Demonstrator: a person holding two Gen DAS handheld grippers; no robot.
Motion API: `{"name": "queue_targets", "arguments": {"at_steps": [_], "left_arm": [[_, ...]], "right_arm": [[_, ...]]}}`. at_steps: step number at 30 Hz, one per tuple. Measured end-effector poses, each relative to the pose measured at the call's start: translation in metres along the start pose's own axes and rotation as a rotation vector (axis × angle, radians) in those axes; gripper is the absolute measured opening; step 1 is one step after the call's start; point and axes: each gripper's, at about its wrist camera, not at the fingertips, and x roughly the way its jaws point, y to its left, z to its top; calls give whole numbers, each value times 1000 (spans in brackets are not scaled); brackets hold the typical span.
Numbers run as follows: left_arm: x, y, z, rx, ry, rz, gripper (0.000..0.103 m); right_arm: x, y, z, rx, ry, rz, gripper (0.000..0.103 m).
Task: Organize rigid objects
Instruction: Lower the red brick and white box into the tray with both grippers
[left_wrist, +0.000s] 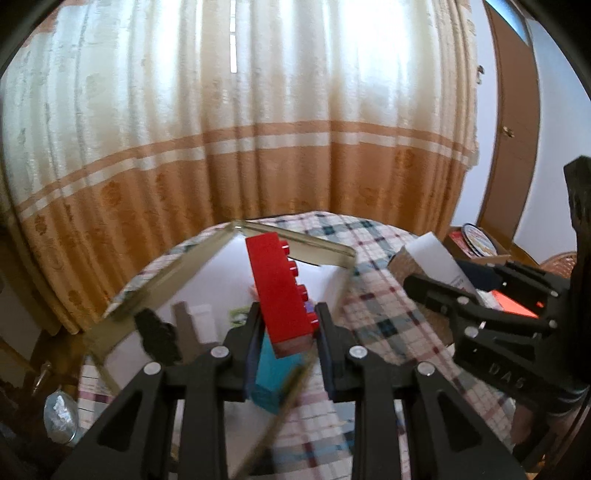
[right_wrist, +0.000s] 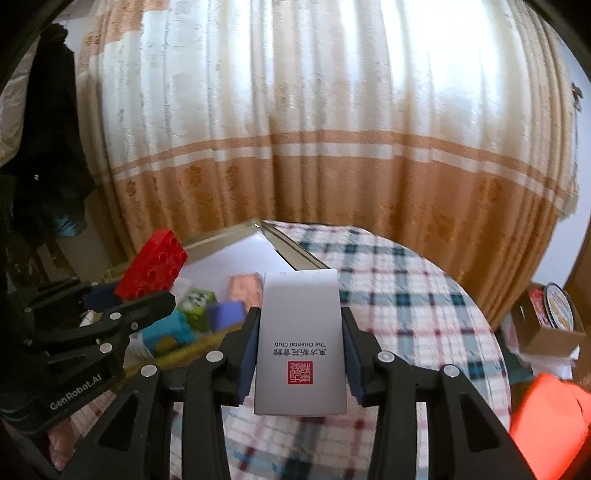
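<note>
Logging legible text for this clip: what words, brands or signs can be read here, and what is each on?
"The Oriental Club", upside down, with Chinese characters and a red seal too small to read: grey box in the right gripper.
"GenRobot.AI": left gripper body.
"DAS": right gripper body, left wrist view.
Print on the round tin: blurred, unreadable.

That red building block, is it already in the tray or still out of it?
Out. The red block is clamped in the left gripper, held in the air above the tray, where other blocks already lie.
</note>
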Motion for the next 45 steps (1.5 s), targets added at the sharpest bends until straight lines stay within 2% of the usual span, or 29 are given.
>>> {"name": "queue_targets", "arguments": {"at_steps": [10,18,30,37,45], "left_arm": [[6,51,1,-74,13,87,26],[10,71,0,-98,30,128,26],[26,79,2,-100,80,150,26],[39,88,0,-130,127,120,26],[47,89,-1,-128,147,122,26]], "right_arm": [[17,24,28,-59,-25,39,43],[28,36,39,-89,-25,62,43],[58,48,53,-128,2,96,43],[88,57,66,-127,40,123,43],[110,66,60,-139,78,126,43]]}}
